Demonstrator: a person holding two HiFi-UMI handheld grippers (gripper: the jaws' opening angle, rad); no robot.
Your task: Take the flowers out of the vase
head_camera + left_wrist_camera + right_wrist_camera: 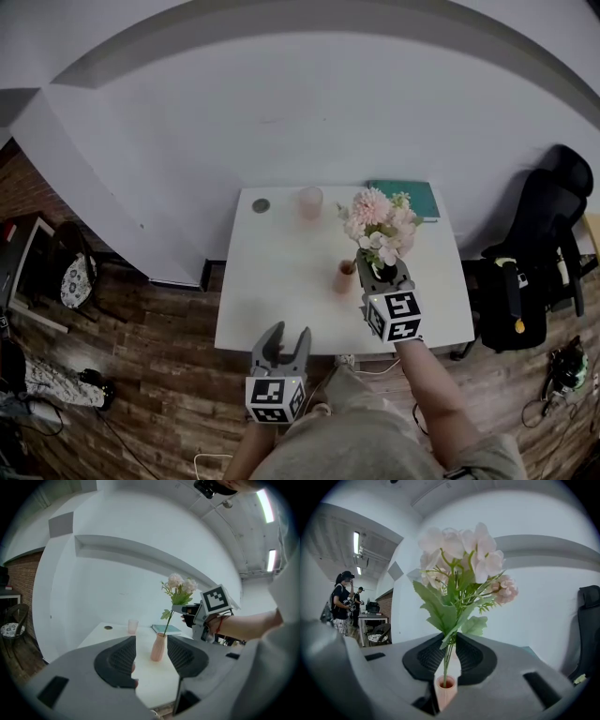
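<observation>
— Where are the flowers right now?

— My right gripper (pixel 382 272) has its jaws drawn narrow on the green stems of the bunch of pale pink flowers (pixel 379 225), right of centre in the head view. The blooms stand above my jaws. The stems run down from the grip towards the small pink vase (pixel 446 688), ceramic by the look of it, at the lower middle of the right gripper view, directly beneath my pads.

— Are the stems out of it?

— I think not. One stem seems to reach into the mouth, though the view there is too tight to say how deep.

— Which way do you pull, then?

— Up along the stems. Their long axis is near upright, so a straight lift should free them without tipping the vase.

— And the other hand?

— My left gripper (pixel 287 336) hangs with jaws wide and empty at the near edge of the white rectangular table (pixel 281 272), low in the head view, well apart from the vase. The right is nearer.
</observation>
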